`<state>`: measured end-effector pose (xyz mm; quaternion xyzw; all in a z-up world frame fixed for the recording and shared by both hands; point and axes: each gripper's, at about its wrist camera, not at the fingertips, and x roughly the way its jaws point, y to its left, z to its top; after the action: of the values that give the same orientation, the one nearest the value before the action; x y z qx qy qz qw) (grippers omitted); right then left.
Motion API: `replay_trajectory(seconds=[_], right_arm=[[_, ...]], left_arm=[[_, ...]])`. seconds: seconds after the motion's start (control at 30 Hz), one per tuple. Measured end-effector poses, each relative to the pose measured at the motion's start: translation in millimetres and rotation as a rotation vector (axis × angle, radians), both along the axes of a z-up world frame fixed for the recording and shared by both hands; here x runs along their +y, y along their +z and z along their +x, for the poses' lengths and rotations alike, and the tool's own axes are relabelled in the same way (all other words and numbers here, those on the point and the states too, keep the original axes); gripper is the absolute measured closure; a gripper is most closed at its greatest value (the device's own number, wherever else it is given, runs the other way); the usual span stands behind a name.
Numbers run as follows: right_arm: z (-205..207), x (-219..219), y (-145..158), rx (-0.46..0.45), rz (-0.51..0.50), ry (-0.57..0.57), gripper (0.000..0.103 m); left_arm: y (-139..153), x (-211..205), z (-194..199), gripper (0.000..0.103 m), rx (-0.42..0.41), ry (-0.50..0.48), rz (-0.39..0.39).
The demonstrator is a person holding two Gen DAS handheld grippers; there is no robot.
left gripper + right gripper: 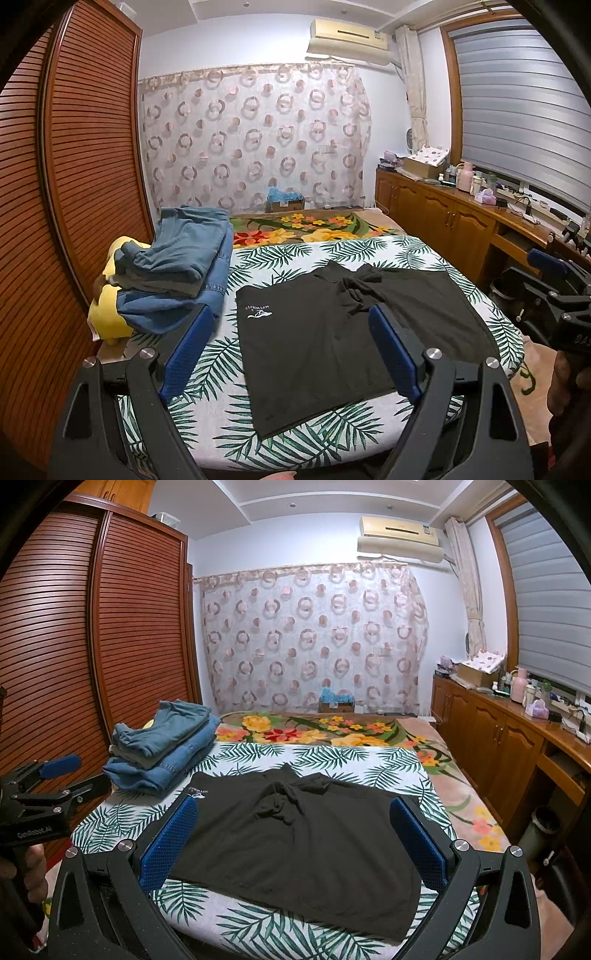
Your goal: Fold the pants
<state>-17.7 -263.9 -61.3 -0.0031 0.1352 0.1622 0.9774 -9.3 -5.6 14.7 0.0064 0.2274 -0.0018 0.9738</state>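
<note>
Black pants [295, 834] lie flat on the leaf-print bed cover [325, 755], directly ahead of and below both grippers, hems near, bunched waistband far. Left gripper [291, 350] and right gripper [293, 843] hover with fingers spread wide, holding nothing; the right gripper sits more squarely over the pants.

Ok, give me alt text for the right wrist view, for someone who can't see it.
Black pants lie spread flat on a leaf-print bed cover, with the open right claw framing them, holding nothing. Folded jeans are stacked at the bed's left, and the left claw shows at the left edge.
</note>
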Motion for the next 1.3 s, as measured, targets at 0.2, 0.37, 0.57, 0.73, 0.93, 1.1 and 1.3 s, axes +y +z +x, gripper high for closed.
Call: replay_trajectory(seconds=[0.2, 0.37, 0.57, 0.73, 0.93, 1.1, 1.3], right_arm=[[0.3, -0.4, -0.1, 0.001, 0.001, 0.001, 0.0], [0.1, -0.2, -0.1, 0.0, 0.001, 0.0, 0.0], [0.6, -0.9, -0.4, -0.001, 0.0, -0.003, 0.0], [0.7, -1.2, -0.5, 0.0, 0.001, -0.003, 0.0], [0.5, -1.1, -0.6, 0.0, 0.001, -0.003, 0.0], [0.5, 0.7, 0.2, 0.0, -0.002, -0.003, 0.0], [-0.2, 1.1, 0.2, -0.003, -0.001, -0.002, 0.0]], left_arm=[[-2.2, -0.3, 1.3, 0.016, 0.008, 0.0, -0.002], [-2.7, -0.6, 1.2, 0.016, 0.005, 0.0, 0.0], [-2.4, -0.9, 0.7, 0.016, 0.006, 0.001, -0.001], [-2.3, -1.1, 0.3, 0.016, 0.005, 0.0, 0.0], [-2.2, -1.2, 0.1, 0.016, 0.004, 0.001, 0.0], [-1.6, -1.3, -0.4, 0.016, 0.005, 0.002, 0.0], [-1.9, -1.5, -0.3, 0.016, 0.003, 0.0, -0.001]])
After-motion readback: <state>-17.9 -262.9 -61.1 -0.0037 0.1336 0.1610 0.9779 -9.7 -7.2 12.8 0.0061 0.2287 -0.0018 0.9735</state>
